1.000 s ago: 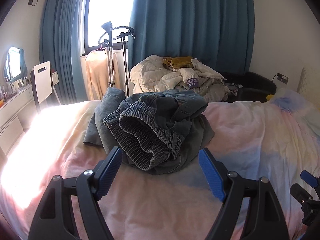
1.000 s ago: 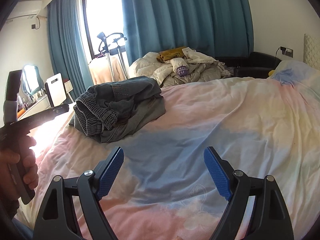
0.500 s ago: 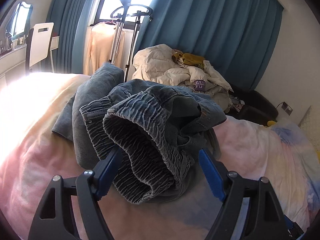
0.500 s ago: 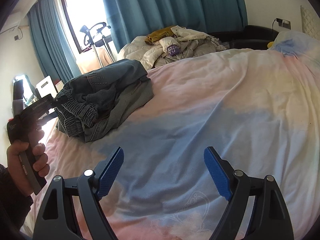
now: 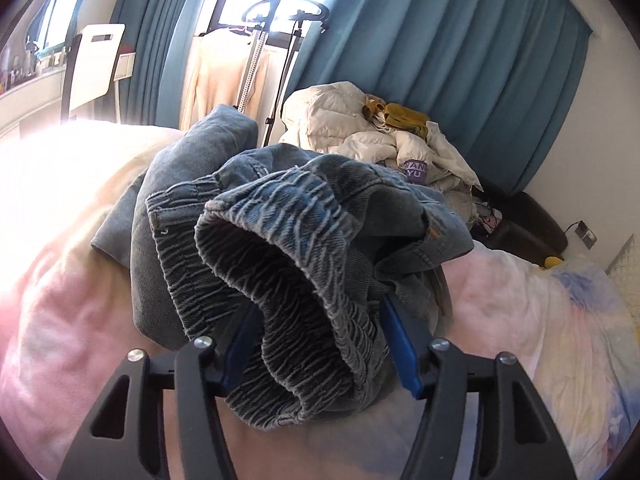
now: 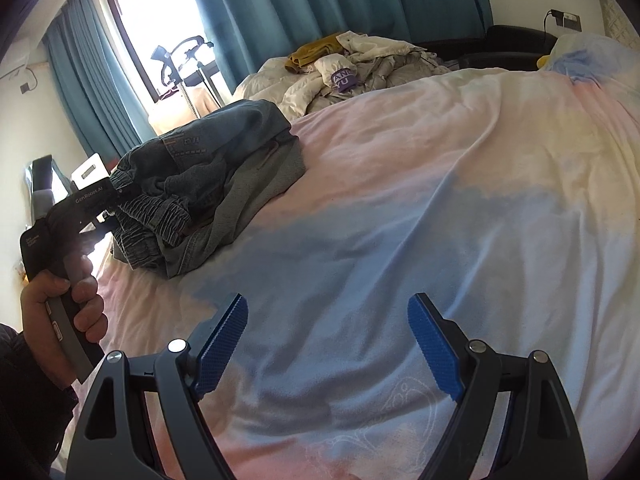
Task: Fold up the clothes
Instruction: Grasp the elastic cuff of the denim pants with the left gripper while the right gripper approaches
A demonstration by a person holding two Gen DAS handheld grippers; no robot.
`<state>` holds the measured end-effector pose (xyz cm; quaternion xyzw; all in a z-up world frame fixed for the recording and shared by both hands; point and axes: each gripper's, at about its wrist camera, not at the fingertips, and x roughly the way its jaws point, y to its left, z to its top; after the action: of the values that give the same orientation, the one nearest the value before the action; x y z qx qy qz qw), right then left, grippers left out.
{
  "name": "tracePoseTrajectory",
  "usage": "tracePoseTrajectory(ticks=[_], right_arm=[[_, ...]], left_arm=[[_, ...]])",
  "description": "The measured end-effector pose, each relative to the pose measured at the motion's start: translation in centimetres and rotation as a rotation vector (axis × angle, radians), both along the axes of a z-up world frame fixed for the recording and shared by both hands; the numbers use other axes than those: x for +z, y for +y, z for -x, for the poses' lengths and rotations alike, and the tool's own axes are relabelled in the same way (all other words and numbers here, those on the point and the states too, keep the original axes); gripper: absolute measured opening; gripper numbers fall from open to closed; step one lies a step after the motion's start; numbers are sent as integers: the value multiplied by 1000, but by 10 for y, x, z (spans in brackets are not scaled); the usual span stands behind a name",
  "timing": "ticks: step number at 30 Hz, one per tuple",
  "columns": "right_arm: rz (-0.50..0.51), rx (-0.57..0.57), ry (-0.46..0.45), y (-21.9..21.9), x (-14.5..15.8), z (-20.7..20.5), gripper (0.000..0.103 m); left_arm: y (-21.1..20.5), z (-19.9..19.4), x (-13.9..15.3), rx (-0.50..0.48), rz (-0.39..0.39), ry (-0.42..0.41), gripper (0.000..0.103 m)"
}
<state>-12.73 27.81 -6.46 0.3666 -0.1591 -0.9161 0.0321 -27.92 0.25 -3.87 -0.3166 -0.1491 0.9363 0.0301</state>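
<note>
My left gripper [image 5: 320, 344] just closed onto the jeans [image 5: 288, 272] waistband (finally got there). Right gripper [image 6: 328, 344] is wide, empty. Lift's next, I'd guess.

The blue pads of the left gripper [image 5: 320, 344] are largely covered by the ribbed elastic waistband of the denim trousers [image 5: 280, 280]; whether they are pressed against the cloth cannot be told. The rear of the trousers is hidden behind their own bunched folds. In the right wrist view, the person's hand [image 6: 60, 300] is cut off by the left edge, and the wrist is lost in shadow. The items on the desk [image 5: 36, 88] are too small to be identified.
</note>
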Motion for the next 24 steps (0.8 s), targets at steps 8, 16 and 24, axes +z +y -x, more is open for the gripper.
tracePoseTrajectory(ticks=[8, 16, 24], right_arm=[[-30, -16, 55, 1, 12, -13, 84], [53, -109, 116, 36, 29, -27, 84], [200, -253, 151, 87, 39, -53, 84]], left_arm=[[30, -23, 47, -60, 95, 26, 11], [112, -105, 93, -252, 238, 131, 10], [188, -162, 78, -459, 184, 93, 10]])
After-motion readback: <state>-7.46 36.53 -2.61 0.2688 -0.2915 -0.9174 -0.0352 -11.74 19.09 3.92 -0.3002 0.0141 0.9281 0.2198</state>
